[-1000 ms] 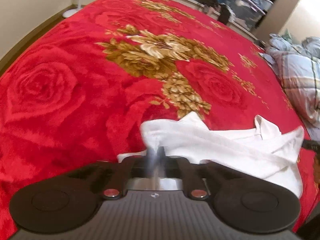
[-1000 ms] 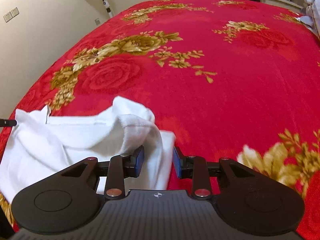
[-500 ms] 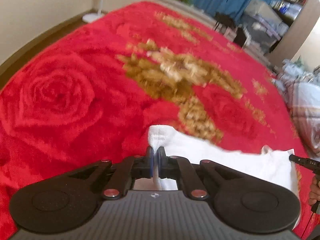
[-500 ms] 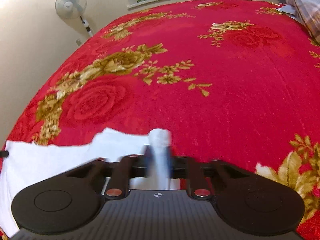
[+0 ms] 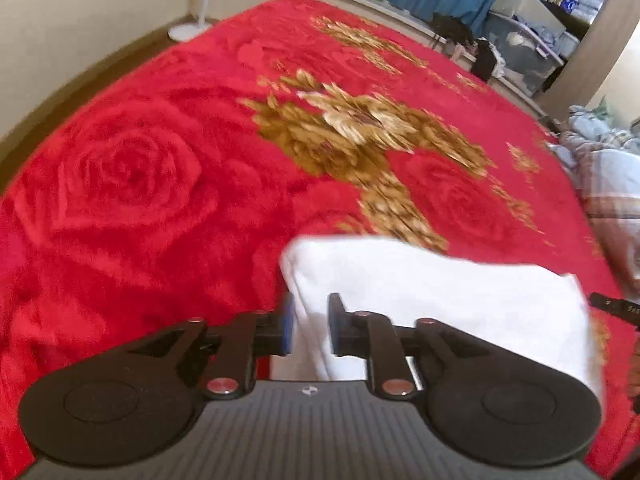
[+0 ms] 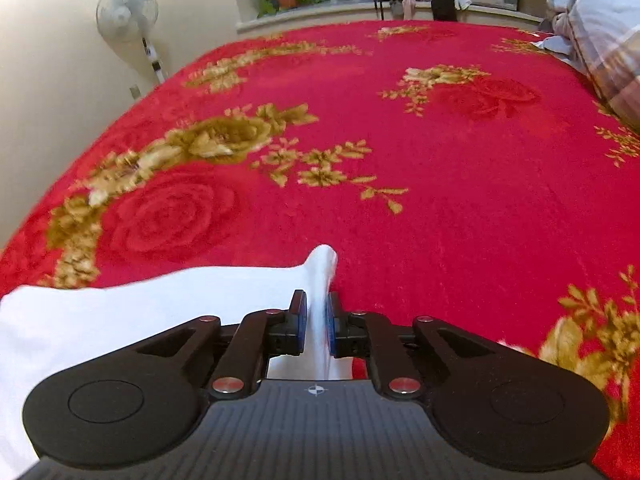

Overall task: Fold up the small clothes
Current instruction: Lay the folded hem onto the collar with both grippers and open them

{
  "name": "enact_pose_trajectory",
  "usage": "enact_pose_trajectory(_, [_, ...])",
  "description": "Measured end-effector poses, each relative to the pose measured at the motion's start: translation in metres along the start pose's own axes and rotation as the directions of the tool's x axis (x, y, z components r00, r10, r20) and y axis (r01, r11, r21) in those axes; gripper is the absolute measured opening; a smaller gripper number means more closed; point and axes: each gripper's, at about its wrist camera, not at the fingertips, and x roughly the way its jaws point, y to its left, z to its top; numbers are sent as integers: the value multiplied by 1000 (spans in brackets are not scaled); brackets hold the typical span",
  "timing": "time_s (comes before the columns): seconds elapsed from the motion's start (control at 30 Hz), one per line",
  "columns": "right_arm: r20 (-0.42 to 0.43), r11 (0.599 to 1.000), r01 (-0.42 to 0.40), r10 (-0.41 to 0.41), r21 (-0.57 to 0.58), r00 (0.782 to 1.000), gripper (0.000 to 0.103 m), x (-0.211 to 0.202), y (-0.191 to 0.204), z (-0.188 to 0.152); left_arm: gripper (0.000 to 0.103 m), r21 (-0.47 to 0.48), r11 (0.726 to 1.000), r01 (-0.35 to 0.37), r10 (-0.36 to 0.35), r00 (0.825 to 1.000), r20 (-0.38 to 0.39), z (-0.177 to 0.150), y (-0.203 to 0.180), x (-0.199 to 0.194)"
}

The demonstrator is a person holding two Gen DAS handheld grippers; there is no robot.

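open red blanket [image 6: 440, 220] ahead, bedding pile [image 6: 600, 36] right

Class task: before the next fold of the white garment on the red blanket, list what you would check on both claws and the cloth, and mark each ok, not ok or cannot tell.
1. Right claw grips the white garment: ok, cloth pinched between its pads.
2. Left claw grips the garment: not ok, pads apart, cloth loose between them.
3. Garment spread flat: cannot tell, blurred.
4. Red blanket ahead free for the fold: ok.
5. Plaid bedding away from the garment: ok.
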Motion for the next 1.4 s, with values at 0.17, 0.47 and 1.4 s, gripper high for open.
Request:
enact_pose_trajectory(0.17, [-74, 999, -44, 46, 26, 996, 21, -42, -9, -27, 37, 31, 996, 82, -77, 987, -139, -44, -2, -22])
enact_pose_trajectory(0.47, [-191, 999, -20, 13, -35, 982, 21, -83, -11, -102, 36, 78, 988, 136, -117, 969, -217, -124, 0, -53])
enact_pose_trajectory(1.4, [-15, 999, -14, 14, 40, 1000, 11, -134, -24, -114, 6, 208, 967, 149, -146, 989, -30, -134, -30, -89])
